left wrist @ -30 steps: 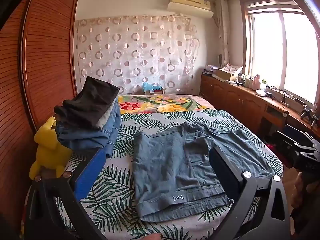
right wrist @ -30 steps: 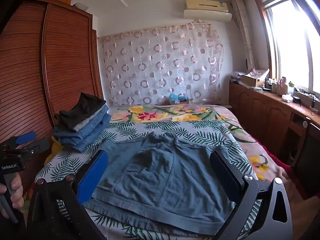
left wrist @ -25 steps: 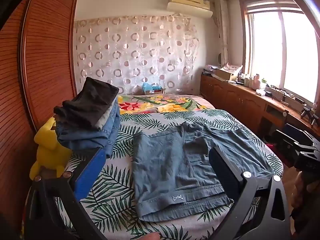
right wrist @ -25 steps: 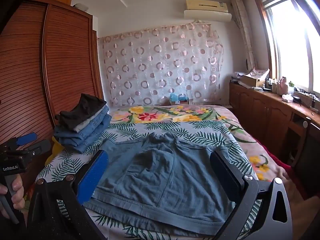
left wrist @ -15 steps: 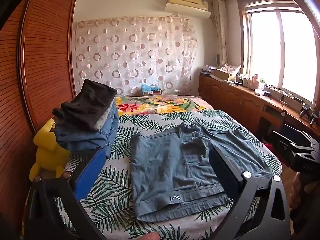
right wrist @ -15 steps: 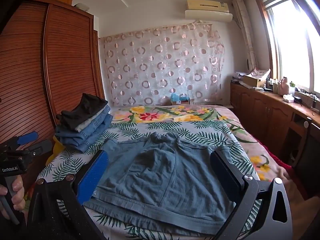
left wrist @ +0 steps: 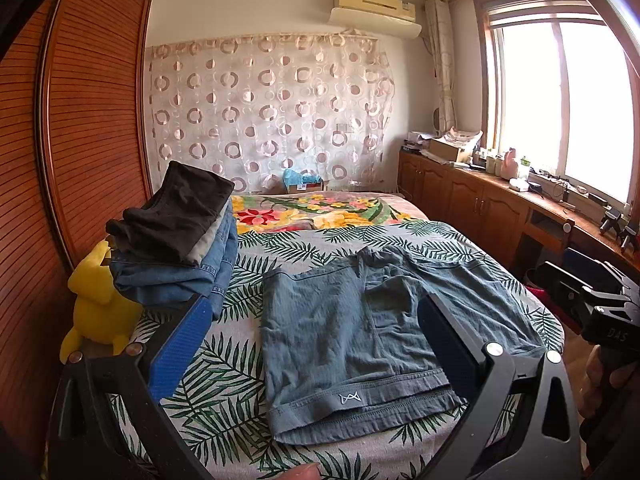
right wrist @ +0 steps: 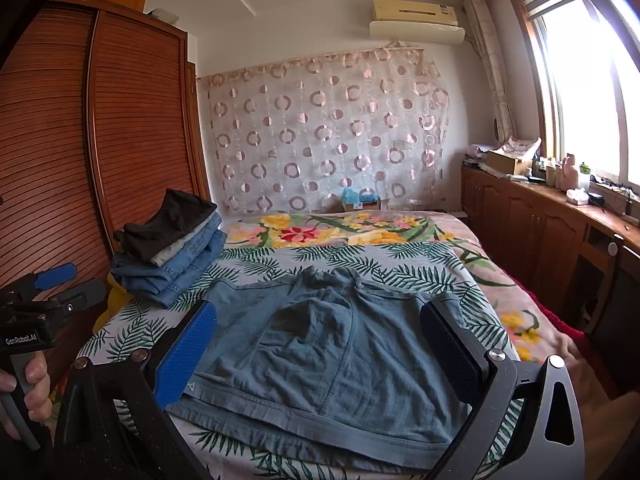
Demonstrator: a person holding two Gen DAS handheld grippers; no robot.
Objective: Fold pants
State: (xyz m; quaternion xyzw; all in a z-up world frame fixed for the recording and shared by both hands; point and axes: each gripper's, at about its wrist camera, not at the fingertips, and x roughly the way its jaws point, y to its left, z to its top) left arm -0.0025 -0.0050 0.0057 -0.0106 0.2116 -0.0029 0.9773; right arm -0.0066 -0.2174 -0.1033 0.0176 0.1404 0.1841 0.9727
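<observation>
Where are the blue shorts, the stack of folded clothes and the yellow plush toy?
blue shorts [right wrist: 320,352], right wrist view, middle of fabric.
stack of folded clothes [left wrist: 176,240], left wrist view, dark top garment.
yellow plush toy [left wrist: 96,300], left wrist view, body.

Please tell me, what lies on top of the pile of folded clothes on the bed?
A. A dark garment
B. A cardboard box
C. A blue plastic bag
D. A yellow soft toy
A: a dark garment lies on top of the pile of folded clothes, above a grey layer and the folded jeans, in both views.
</observation>
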